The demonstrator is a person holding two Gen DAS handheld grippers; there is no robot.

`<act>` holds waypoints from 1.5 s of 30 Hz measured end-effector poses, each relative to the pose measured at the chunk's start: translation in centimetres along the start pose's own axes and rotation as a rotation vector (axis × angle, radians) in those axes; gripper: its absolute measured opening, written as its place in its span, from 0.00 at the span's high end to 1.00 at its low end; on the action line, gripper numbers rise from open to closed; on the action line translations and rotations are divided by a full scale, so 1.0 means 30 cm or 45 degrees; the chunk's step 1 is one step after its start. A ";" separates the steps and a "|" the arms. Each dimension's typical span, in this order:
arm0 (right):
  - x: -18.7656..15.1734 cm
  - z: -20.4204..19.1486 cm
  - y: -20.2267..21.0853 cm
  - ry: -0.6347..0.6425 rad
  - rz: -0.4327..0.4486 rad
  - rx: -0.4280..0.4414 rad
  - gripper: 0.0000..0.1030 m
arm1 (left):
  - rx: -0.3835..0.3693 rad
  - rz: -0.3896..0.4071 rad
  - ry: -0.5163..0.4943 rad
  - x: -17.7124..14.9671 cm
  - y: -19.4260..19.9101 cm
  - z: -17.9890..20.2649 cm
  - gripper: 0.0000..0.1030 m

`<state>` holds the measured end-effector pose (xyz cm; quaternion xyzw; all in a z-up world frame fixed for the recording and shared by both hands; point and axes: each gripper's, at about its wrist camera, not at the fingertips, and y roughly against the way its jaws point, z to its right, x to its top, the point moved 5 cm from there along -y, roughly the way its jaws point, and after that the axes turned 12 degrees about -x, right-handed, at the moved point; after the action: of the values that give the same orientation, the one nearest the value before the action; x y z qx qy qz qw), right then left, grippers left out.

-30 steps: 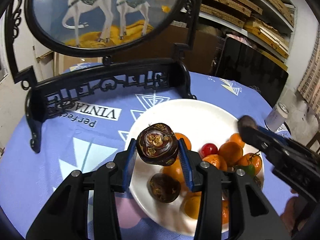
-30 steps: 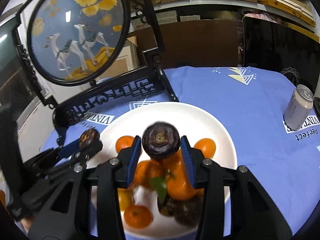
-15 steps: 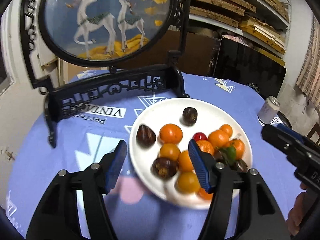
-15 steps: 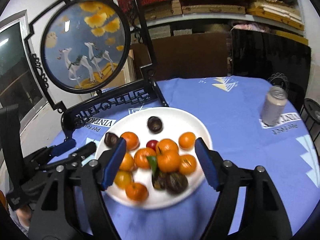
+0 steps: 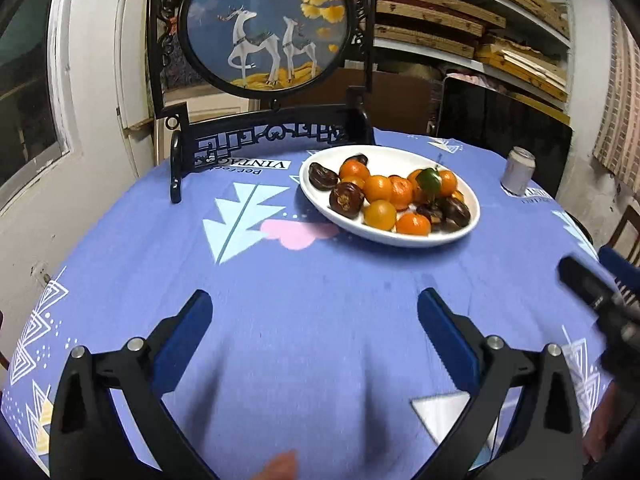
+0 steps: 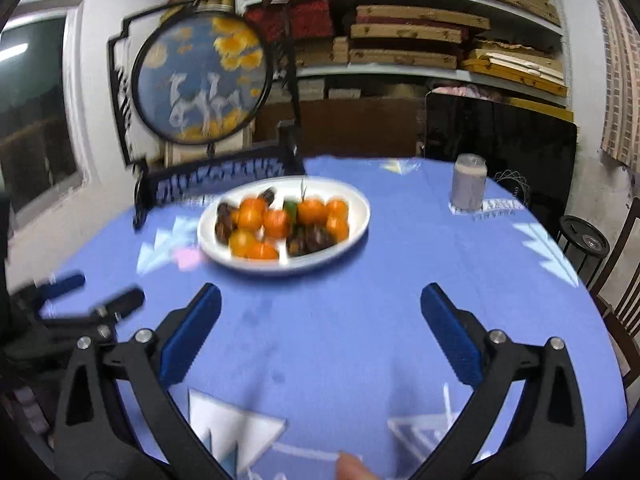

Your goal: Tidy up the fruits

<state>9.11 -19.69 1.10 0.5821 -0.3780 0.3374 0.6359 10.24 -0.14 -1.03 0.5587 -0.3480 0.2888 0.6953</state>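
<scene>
A white plate (image 5: 384,154) stands on the blue tablecloth, holding several oranges (image 5: 378,188), several dark brown fruits (image 5: 346,200) and a green leaf (image 5: 430,178). My left gripper (image 5: 314,300) hangs over bare cloth well short of the plate, jaws opening wide, nothing between them. My right gripper (image 6: 320,294) is likewise back from the plate (image 6: 360,208), jaws opening, with nothing between them. The right wrist view is blurred, but the oranges (image 6: 252,212) and dark fruits (image 6: 316,238) still show. Each gripper appears at the edge of the other's view: the right gripper (image 5: 592,288) and the left gripper (image 6: 100,300).
A round deer picture in a black carved stand (image 5: 266,28) rises behind the plate. A drink can (image 5: 518,170) stands at the table's far right. Shelves of boxes line the back wall. A chair (image 6: 624,280) and a black stool (image 6: 584,242) stand right of the table.
Each gripper let go of its dark fruit, which now lies on the plate. Both opened wide and drew back from the plate toward the table's near side.
</scene>
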 end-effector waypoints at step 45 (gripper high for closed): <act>-0.065 -0.067 0.026 0.086 -0.053 0.034 0.02 | 0.019 0.032 -0.099 -0.015 0.030 0.062 0.01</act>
<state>7.67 -17.61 -0.29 0.5866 -0.3396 0.3486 0.6474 8.96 -1.77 -0.61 0.5701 -0.3794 0.2781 0.6735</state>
